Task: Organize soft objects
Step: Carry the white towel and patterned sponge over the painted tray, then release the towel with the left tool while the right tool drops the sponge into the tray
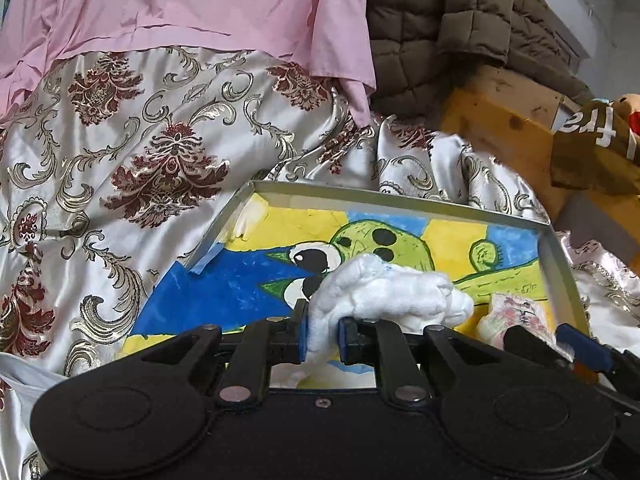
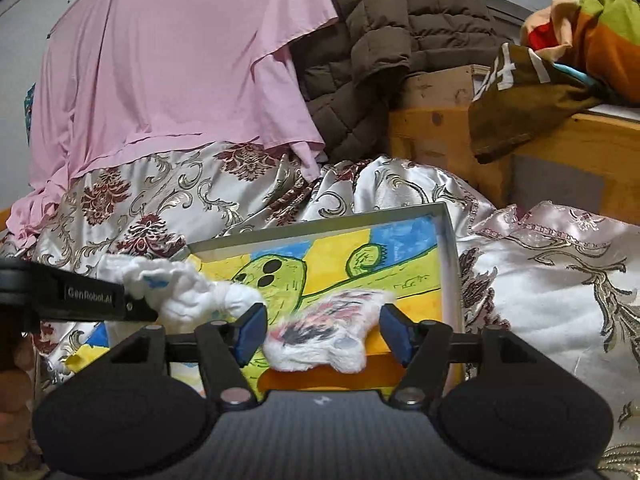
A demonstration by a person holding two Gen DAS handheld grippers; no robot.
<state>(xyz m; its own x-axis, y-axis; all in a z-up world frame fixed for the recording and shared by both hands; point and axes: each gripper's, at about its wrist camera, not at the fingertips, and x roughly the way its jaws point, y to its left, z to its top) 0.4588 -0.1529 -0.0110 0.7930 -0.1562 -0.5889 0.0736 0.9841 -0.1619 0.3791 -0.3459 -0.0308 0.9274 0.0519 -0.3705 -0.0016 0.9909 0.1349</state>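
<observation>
**Currently: both claws over the painted tray, one cloth each**

Nearest, left wrist view: left claw (image 1: 323,338) is clamped on a white cloth (image 1: 384,292). The blue pads (image 1: 303,334) pinch its near end, and the rest bunches forward over the tray.

Right wrist view: right claw (image 2: 322,330) stands wide. A fuzzy patterned cloth (image 2: 320,336), white with pink and black marks, sits between the pads, neither pad pressing on it. It lies over the tray's near right part. The left claw shows at the left edge of this view with the white cloth, just beside the patterned one; can't tell if the two cloths touch.

Tray (image 2: 450,248): shallow, grey rim, bottom painted in blue, yellow and green cartoon shapes. It rests tilted on a silver satin bedspread (image 1: 120,184) with dark red floral print.

Behind that: a pink sheet (image 2: 172,72) draped high, with a brown quilted jacket (image 2: 392,40) to its right. Far right, a wooden box (image 2: 560,148) carries a brown printed cloth (image 2: 520,92) and a multicoloured bundle (image 2: 592,12).
</observation>
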